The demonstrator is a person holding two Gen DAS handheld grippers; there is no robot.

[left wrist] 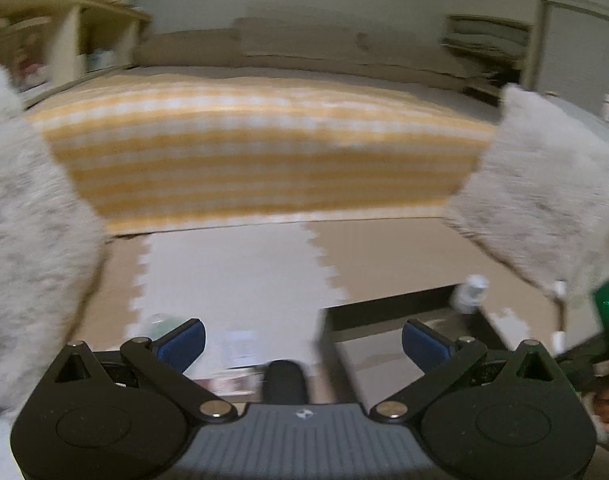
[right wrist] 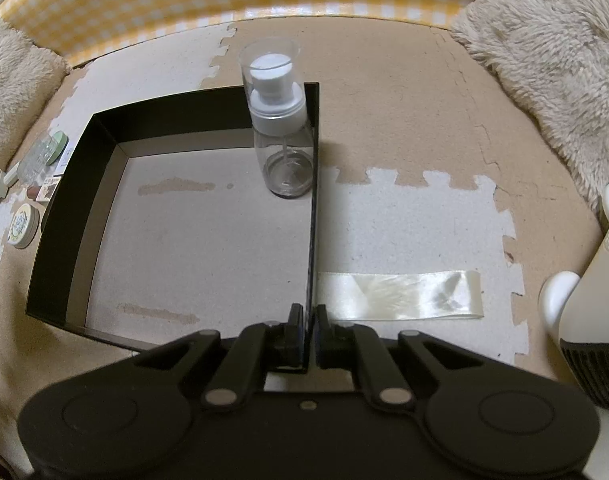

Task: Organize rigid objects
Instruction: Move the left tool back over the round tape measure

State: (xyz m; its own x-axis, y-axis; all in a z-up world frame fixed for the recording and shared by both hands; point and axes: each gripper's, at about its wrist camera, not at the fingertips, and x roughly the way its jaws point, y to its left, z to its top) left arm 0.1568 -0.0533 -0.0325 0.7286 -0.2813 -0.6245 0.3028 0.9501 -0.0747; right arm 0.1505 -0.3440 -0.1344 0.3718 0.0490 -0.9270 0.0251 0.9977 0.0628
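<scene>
Right wrist view looks steeply down onto a foam-mat floor (right wrist: 404, 128), where a shallow black box (right wrist: 80, 184) lies open. The right gripper (right wrist: 309, 320) has its jaws clenched on the box's thin right-hand wall, probably to keep the box steady while things are loaded. One clear spray bottle (right wrist: 280, 120) with a white pump stands upright inside, tucked into the far right corner at about 12 o'clock, touching or nearly touching that wall. Outside the box at 9 o'clock wait more small items: a round tin (right wrist: 22, 226) and a green-lidded jar (right wrist: 52, 148), with others too small to identify. A cream ribbon (right wrist: 400, 294) lies flat on the mat at 3 o'clock. Left wrist view is heavily blurred; the left gripper (left wrist: 302, 340) has its blue-padded jaws released and empty, aimed toward a yellow checked bed cover (left wrist: 260, 148). The box edge and bottle appear only as smears at 4 o'clock. Fluffy cream rugs (right wrist: 544, 60) are cut off at both sides.
</scene>
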